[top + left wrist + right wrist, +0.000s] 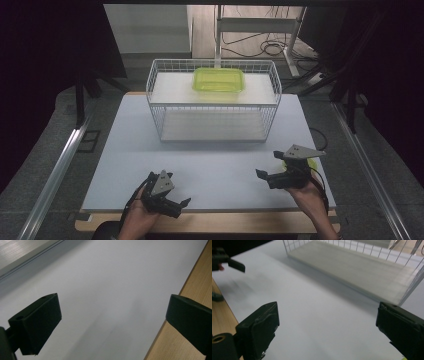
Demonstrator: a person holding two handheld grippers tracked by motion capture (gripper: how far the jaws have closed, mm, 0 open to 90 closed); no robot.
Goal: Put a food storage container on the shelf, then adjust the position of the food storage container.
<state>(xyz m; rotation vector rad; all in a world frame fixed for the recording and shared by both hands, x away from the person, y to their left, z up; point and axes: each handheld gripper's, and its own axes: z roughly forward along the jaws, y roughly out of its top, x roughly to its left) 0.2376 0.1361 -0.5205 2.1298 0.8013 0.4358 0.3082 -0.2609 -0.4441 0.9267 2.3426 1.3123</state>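
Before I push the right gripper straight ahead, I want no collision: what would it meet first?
Probably the wire basket: the right gripper, open, points over bare white table toward its lower shelf.

High view: fixed above the near edge of the counter [210,165], facing forward and down, far enough to take in the rack [213,100].

Left tool view: very close over the counter, along its wooden edge, well short of the rack.

Right tool view: low, facing the rack [362,267] near its lower shelf.

All three views share the counter; the high and right tool views also share the rack.
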